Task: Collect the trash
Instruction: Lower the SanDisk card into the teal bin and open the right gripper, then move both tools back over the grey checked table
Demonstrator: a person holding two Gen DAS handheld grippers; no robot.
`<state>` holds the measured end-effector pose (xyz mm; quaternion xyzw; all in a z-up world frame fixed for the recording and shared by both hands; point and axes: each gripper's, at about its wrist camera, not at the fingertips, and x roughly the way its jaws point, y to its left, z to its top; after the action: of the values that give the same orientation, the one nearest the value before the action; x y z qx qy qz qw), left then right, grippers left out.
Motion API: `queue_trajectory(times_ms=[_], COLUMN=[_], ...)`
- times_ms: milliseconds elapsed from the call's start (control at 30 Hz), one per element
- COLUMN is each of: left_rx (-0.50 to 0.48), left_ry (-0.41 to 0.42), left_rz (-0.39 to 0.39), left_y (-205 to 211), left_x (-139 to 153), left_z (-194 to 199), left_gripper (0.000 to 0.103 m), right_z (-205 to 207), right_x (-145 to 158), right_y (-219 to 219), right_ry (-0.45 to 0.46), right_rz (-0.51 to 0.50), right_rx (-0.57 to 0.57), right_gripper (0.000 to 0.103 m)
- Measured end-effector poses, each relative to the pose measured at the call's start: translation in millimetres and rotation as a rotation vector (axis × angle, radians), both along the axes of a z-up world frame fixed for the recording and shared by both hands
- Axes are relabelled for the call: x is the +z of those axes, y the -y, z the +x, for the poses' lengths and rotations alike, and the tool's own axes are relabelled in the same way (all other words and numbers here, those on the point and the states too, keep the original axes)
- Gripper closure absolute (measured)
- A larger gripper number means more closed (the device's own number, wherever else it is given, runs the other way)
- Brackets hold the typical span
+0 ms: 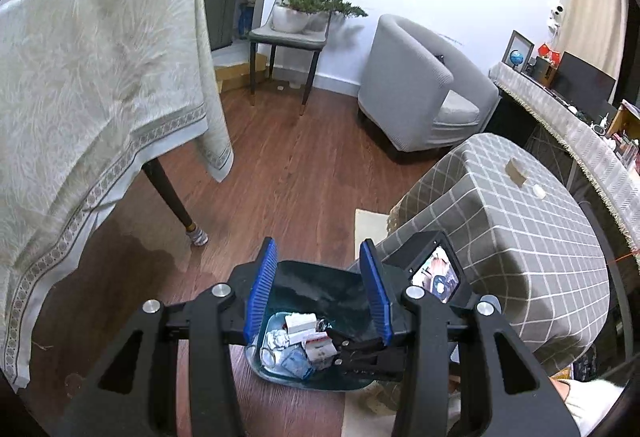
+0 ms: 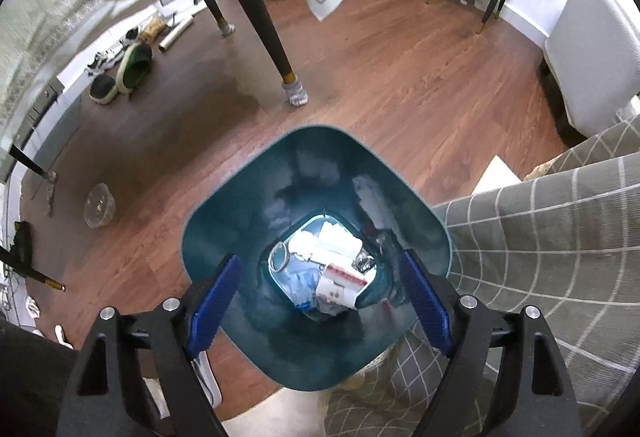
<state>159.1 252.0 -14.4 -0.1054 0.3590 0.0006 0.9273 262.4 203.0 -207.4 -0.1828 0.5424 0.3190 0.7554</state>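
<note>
Right gripper [image 2: 320,299] released, empty, above the bin [image 2: 224,237] — its trash [image 2: 332,269], seemingly paper and cartons, is light, crushable; pinch an edge. Left gripper [image 1: 320,295] empty too.

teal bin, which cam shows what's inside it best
The right wrist view: it looks straight down into the teal bin, so the whole rim and the trash at the bottom show. In the left wrist view the left gripper and right gripper's body cover much of it.

Upright teal bin [image 2: 316,177] holds paper trash [image 2: 336,269].
</note>
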Motion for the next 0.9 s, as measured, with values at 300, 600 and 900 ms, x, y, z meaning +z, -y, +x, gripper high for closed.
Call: queue_trajectory(times_ms=[300, 600, 900], left_rx=[-0.010, -0.019, -0.058], left_ry=[0.039, 0.066, 0.081], left_rz=[0.022, 0.030, 0.029], left_y=[21.4, 44.9, 79.7], left_x=[20.9, 35.7, 42.6], left_z=[6.0, 19.3, 36.9], left_gripper=[0.055, 0.046, 0.036], right_z=[-3.6, 7.9, 20.6], right_x=[51.5, 111.0, 147.6], right_y=[19.2, 57.4, 105.4], right_ry=[0.065, 0.165, 0.251], right_rz=[0.112, 0.228, 0.282], right_rx=[0.002, -0.061, -0.138], right_gripper=[0.021, 0.021, 0.021])
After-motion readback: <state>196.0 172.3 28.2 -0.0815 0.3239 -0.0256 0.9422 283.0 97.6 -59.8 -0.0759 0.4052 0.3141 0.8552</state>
